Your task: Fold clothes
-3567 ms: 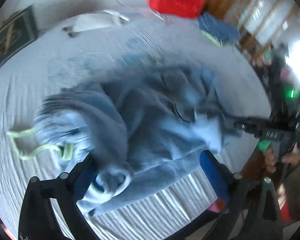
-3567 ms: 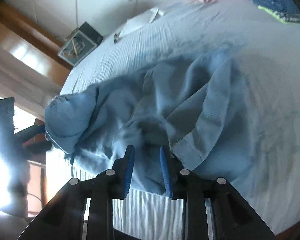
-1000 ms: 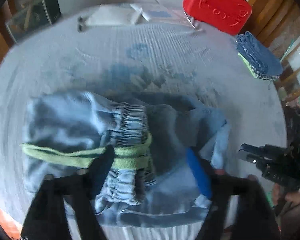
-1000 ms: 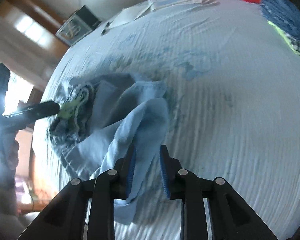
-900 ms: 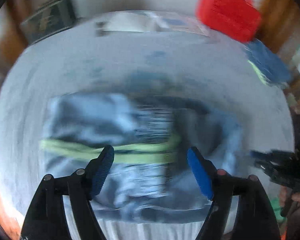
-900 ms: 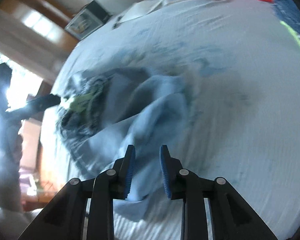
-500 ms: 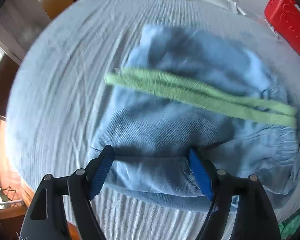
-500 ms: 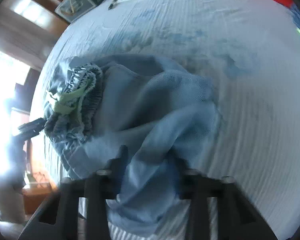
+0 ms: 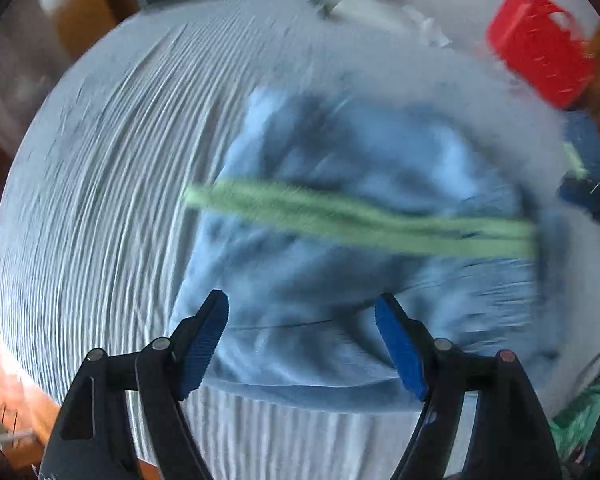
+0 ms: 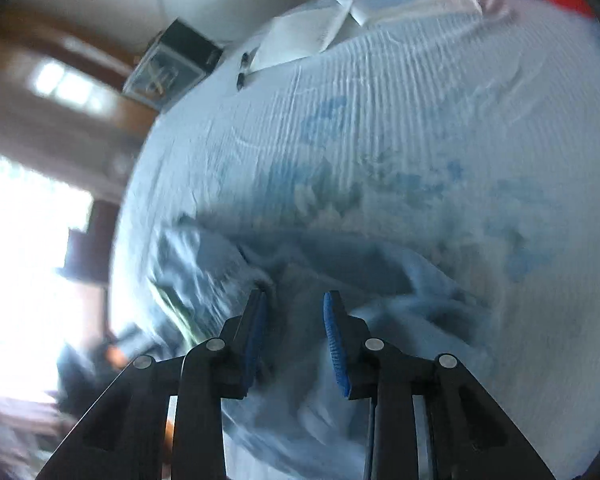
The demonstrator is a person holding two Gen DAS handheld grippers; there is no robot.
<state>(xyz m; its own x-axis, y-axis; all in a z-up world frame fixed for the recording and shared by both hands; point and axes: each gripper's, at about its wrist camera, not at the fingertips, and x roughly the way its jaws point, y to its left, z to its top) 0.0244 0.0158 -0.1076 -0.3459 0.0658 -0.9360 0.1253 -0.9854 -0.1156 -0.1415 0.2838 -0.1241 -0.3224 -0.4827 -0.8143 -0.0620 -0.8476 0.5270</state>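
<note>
- Two grippers work one garment: pale blue trousers [image 9: 340, 248] with a green side stripe [image 9: 360, 220] lie bunched on the ribbed light-blue bedsheet [image 9: 100, 200], near its front edge
- Left gripper [image 9: 302, 344] is spread wide, its blue pads [image 9: 204, 340] clear of the cloth on both sides; it holds nothing and hangs over the near hem of the trousers
- Right gripper [image 10: 294, 336] has just been opening; its jaws stand partly apart with a fold of the blue cloth [image 10: 380, 320] in the gap, and the pads [image 10: 334, 344] do not seem to press on it, though blur makes contact hard to judge
- Step in hand, as I read it: the fold has been laid over and now needs squaring, so each claw should take a fresh corner, not a mid-panel bunch
- To do it well: pinch the hem layers together at the edge, draw them taut and level, and lay the stripe straight so the halves match
- Watch for: the gathered waistband [image 9: 500, 288] at the right end of the left view is bulky and may spring the fold open; flatten it first
- Off to the far side, a red case [image 9: 540, 64] and folded dark-blue clothes [image 9: 588, 148] sit well apart from the trousers, so there is room to smooth outward
</note>
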